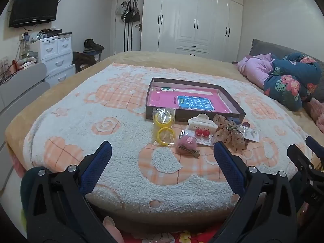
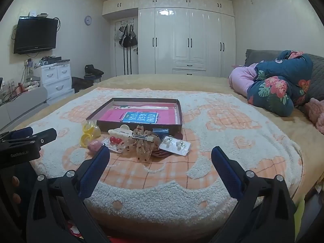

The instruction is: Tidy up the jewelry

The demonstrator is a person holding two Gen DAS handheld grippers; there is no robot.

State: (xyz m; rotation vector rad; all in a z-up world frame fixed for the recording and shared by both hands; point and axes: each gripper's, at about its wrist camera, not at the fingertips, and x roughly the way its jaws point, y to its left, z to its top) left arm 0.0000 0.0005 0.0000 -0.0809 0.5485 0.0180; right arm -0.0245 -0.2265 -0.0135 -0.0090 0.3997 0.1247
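A shallow dark box (image 1: pixel 232 101) with a pink lining and a blue printed card inside lies on the fleecy peach-and-white blanket (image 1: pixel 121 137) spread over the bed, and the jewelry is heaped just in front of the box's near wall. At the box's near left corner sits a clear packet holding two yellow hoops (image 1: pixel 163 128), one above the other. Beside it, toward the middle of the near wall, rests one cream claw clip (image 1: pixel 200 122), with a pair of red ball earrings (image 1: pixel 201 132) on a clear card touching its front edge. Nearest the camera from the box lies one fuzzy pink hair clip (image 1: pixel 187 143) on a metal bar. Further along the near wall spreads a sheer speckled bow (image 2: pixel 143 143), and by the box's near right corner is a clear card of pale earrings (image 2: pixel 175 144), tilted against the bow. The left tongs (image 1: pixel 162 158) hover low over the blanket short of the pile, their blue-padded fingers spread wide and holding nothing. The right tongs (image 2: pixel 160 160) hang at a like height, level and pointed at the box, equally wide apart and empty, the bow and earring card lying beyond their tips.
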